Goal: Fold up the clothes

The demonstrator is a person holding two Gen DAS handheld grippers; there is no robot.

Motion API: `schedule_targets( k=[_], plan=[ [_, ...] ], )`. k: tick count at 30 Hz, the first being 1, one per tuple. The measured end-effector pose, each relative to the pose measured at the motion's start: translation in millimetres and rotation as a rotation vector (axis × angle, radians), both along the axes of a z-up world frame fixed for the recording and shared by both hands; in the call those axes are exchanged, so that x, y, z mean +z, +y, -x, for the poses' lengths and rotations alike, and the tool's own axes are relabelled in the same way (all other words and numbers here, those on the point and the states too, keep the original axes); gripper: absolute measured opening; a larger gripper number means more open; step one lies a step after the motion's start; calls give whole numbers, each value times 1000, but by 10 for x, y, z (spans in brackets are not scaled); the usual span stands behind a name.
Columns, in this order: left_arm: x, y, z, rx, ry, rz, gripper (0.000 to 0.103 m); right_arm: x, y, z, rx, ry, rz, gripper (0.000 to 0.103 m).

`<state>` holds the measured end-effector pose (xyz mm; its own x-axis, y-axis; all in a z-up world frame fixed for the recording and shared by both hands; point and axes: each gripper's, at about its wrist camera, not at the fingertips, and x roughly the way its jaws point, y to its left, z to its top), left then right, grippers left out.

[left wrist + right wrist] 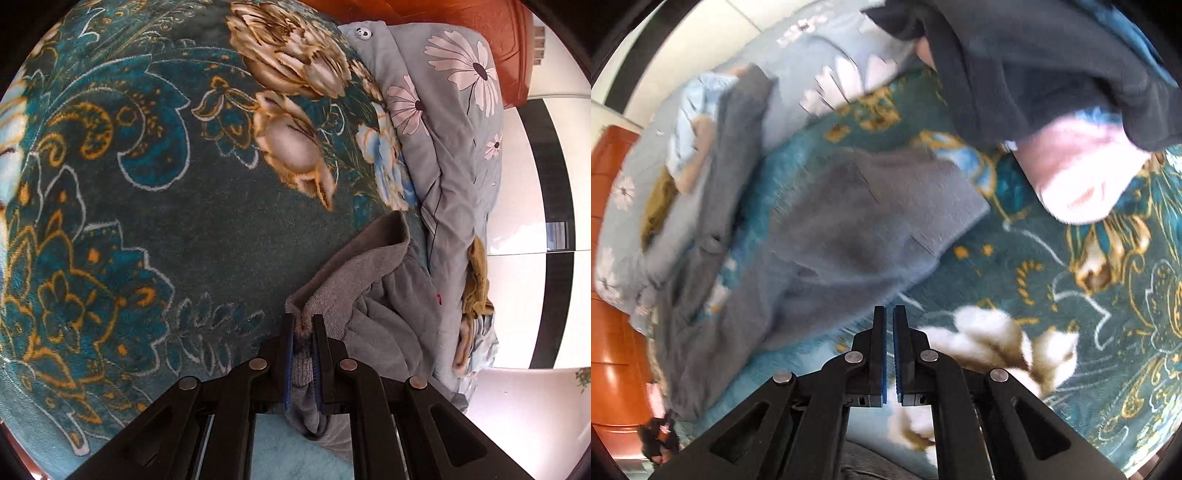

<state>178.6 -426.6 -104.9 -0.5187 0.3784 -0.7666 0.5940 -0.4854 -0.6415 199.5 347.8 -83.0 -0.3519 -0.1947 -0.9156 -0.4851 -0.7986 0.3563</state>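
A grey garment [354, 280] is clamped between the blue-padded fingers [289, 354] of the left gripper [303, 325], its ribbed edge bunched between the pads and the rest trailing away ahead and to the right of the tips — over a teal floral blanket [147, 206] covering the bed. Beyond the garment, further to the right of the fingers, lies a pale blue quilt [454, 122] printed with white daisies.

The right gripper [889, 314] holds nothing: its fingers [879, 354] are drawn almost together, a thin slit between the pads and only blanket [997, 273] beneath. In this blurred view the grey garment [827, 229] spreads just ahead and to the left of the fingertips, reaching almost to them. Ahead and to the right, a dark sleeve [1052, 62] and a hand [1086, 177] hang over the bed.
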Motion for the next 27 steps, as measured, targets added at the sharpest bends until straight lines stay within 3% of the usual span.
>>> schedule_targets(
  k=[2,4,6,7,11,19,20,23,27],
  plan=[
    [21,29,61,-11,4,7,9,61,-7,107,-10,34,40,3],
    [49,36,92,-24,1,13,9,56,-30,235,-26,58,94,11],
    [78,39,105,-36,-3,20,9,-6,-95,360,-34,66,160,28],
    [93,42,100,-41,-5,23,9,-25,-143,423,-39,69,191,30],
    [81,24,105,-51,-17,22,9,-163,-176,616,-113,11,239,32],
    [20,-9,115,-50,-43,20,9,-348,47,533,-344,-84,306,32],
    [9,-9,115,-49,-45,19,9,-360,65,512,-357,-90,297,30],
    [-17,-19,103,-43,-52,9,9,-407,101,464,-377,-88,304,4],
    [11,-36,96,-25,-41,0,9,-189,20,499,-314,-12,277,1]
  ],
)
